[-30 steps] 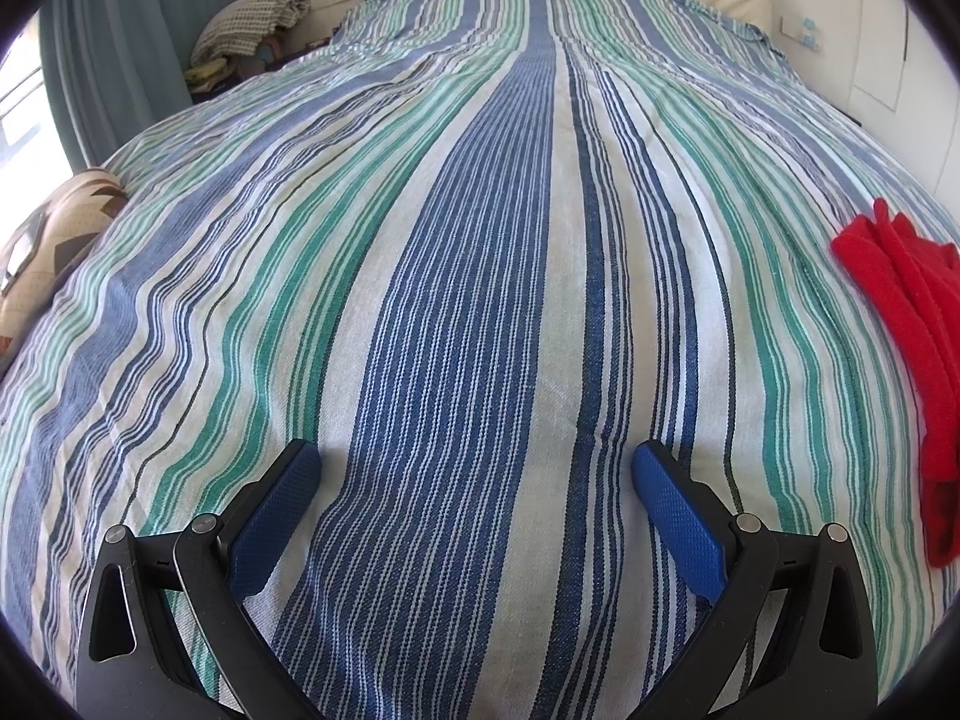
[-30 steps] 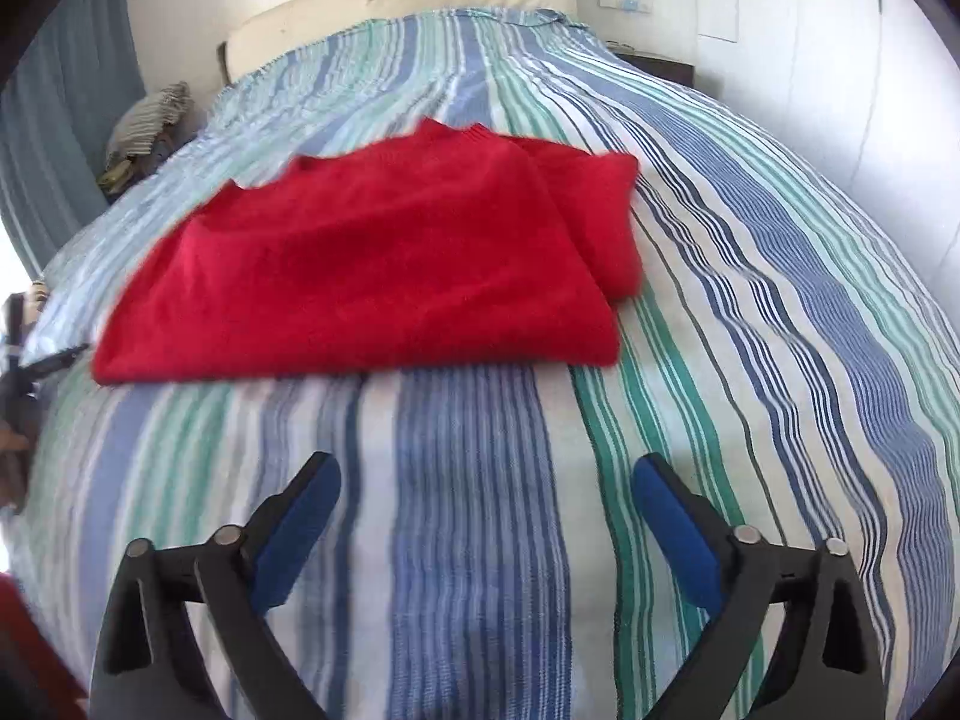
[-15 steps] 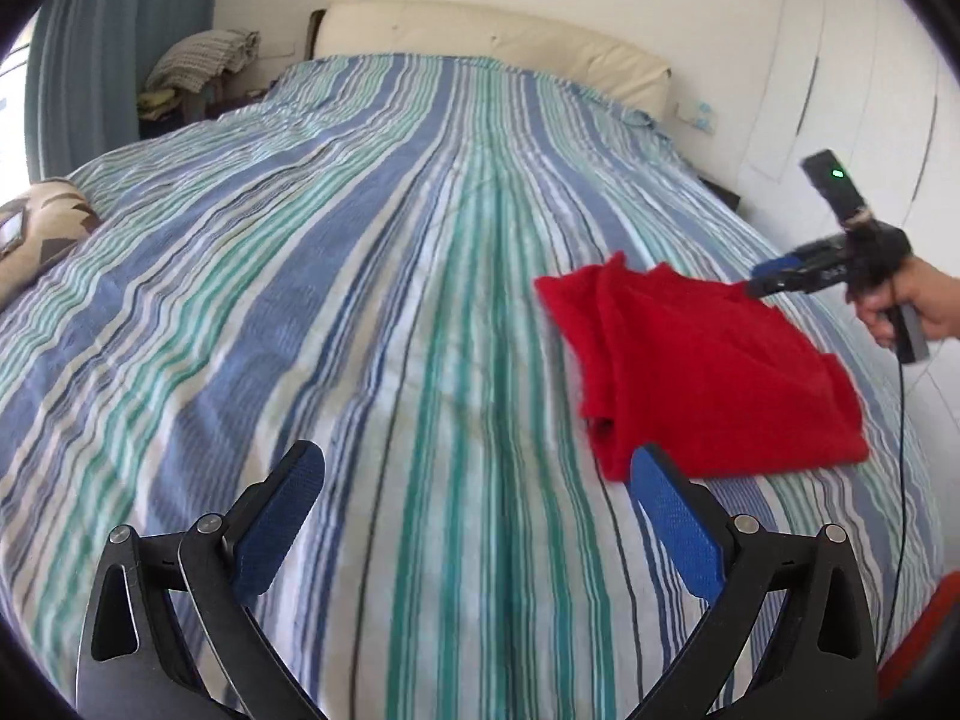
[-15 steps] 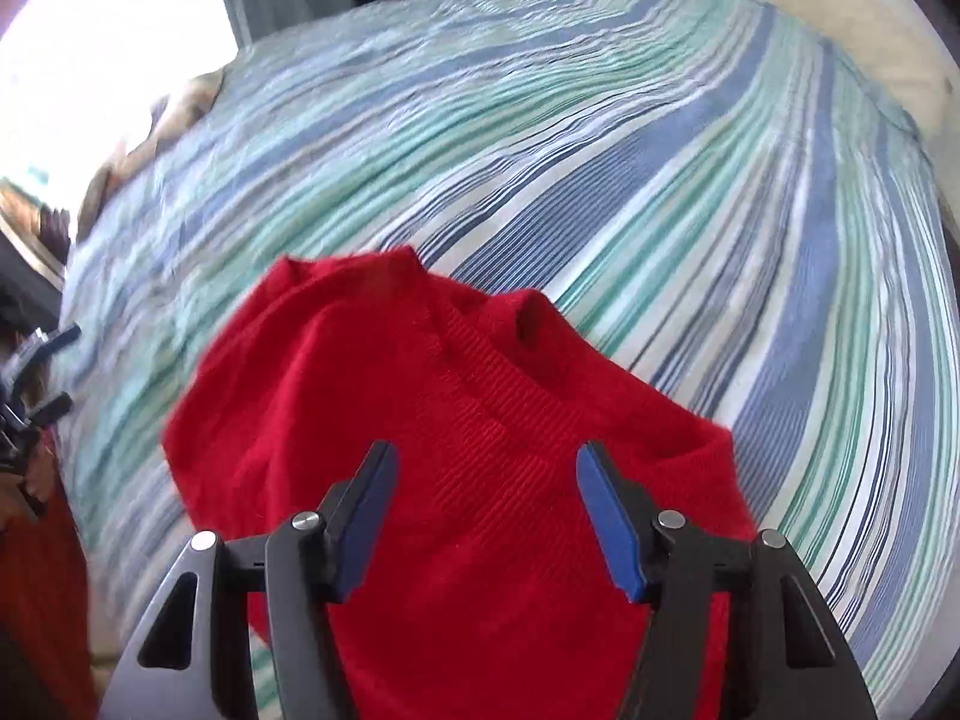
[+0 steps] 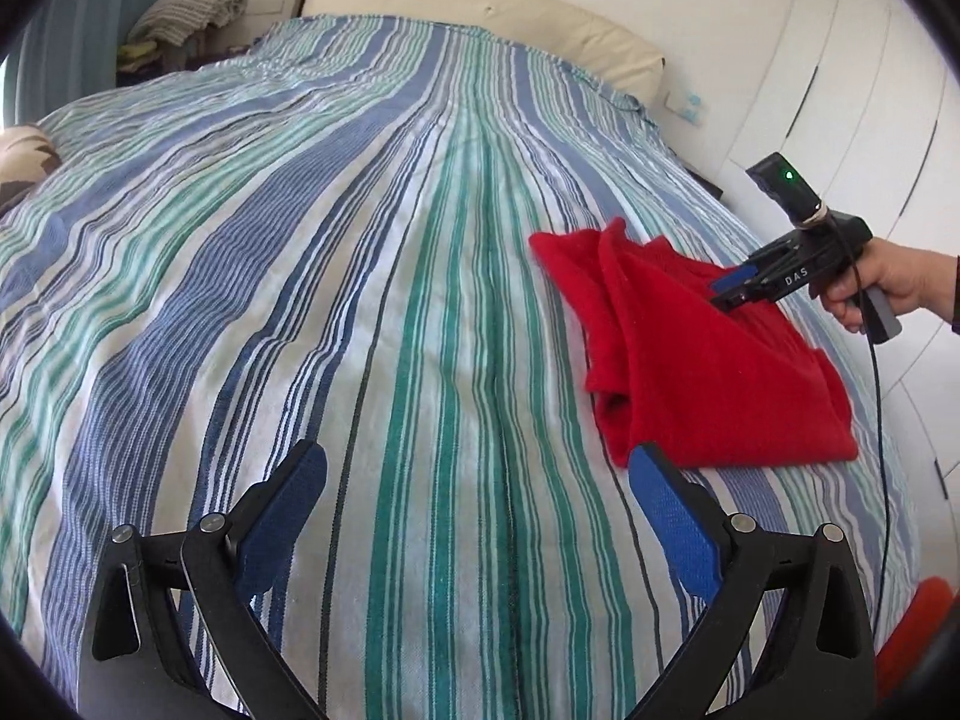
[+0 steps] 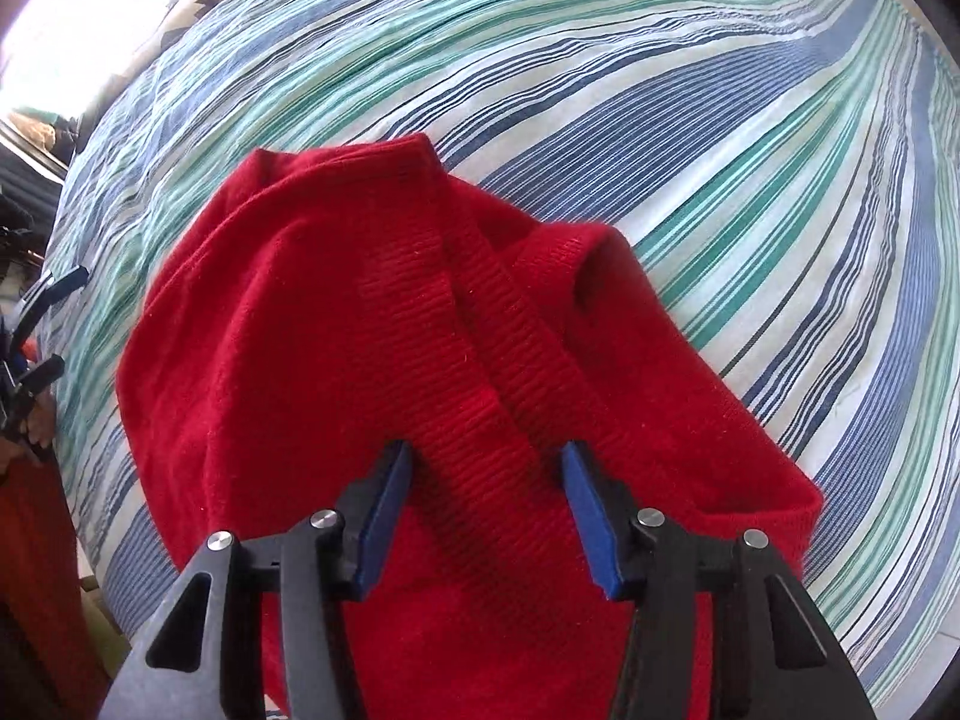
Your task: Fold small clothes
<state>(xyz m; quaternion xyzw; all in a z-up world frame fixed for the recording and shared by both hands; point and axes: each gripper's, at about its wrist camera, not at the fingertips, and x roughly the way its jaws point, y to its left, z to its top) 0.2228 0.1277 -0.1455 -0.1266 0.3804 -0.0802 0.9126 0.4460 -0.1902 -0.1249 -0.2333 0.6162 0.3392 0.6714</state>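
Right wrist view looks straight down on the right gripper [image 6: 486, 498]. Its two blue pads [image 6: 384, 522] are closing in, and a ribbed band of the red sweater [image 6: 372, 312] sits between them. The pads are partly apart and do not squeeze the cloth yet. The sweater is folded in a soft heap, with its open neck just past the pads.

From the left wrist view, the same gripper [image 5: 729, 291] dips into the top of the sweater [image 5: 708, 372], and a hand [image 5: 894, 288] holds its handle with a black cord hanging down. The sweater lies near the right edge of the bed [image 5: 360, 300], closer to the foot than to the pillow [image 5: 480, 18] at the head.

The left gripper [image 5: 477, 480] hangs over the striped bed cover near the foot edge. Its jaws are spread wide with nothing between them. Its right pad [image 5: 672, 528] is just beside the near corner of the sweater.
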